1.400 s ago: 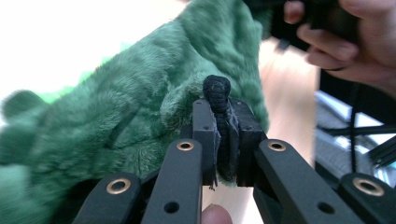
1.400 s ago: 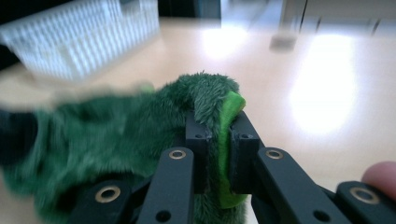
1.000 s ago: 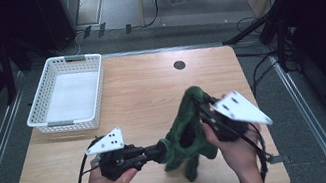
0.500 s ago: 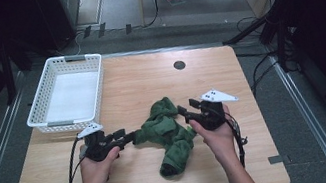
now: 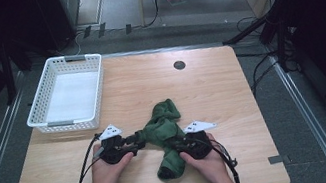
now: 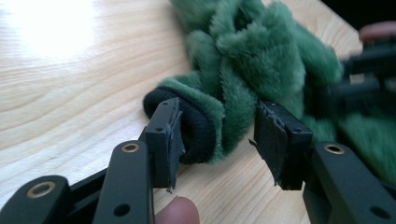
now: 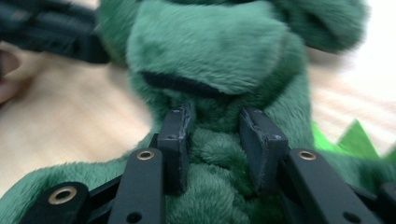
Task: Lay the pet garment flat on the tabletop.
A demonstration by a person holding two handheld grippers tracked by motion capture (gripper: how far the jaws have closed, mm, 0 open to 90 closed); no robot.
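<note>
Green plush garment (image 5: 164, 134) lay crumpled on the wooden table (image 5: 231, 89), near the front edge, between the two grippers. Looked like a fuzzy costume piece: black ribbed cuff (image 6: 196, 128) at one end, bright green felt spikes (image 7: 352, 135) at the edge of the right gripper view. Exact type hard to make out, most of it bunched up.

Left gripper (image 6: 217, 137): jaws were apart, cuff sitting in the gap, touching the left pad, clear of the other. Fingertip (image 6: 177, 212) cut off at the bottom of that view.

Right gripper (image 7: 215, 135): jaws were part way closed with a fold of plush between them; pads appeared to press into the pile, but the fur hid the contact.

In the high view both hands rested on the table, left hand (image 5: 106, 170) and right hand (image 5: 208, 157), cables trailing toward the front edge. White perforated plastic basket (image 5: 66, 94) sat well apart at the back left corner. Round dark hole (image 5: 179, 65) near the back edge. No readable writing or labels anywhere.
</note>
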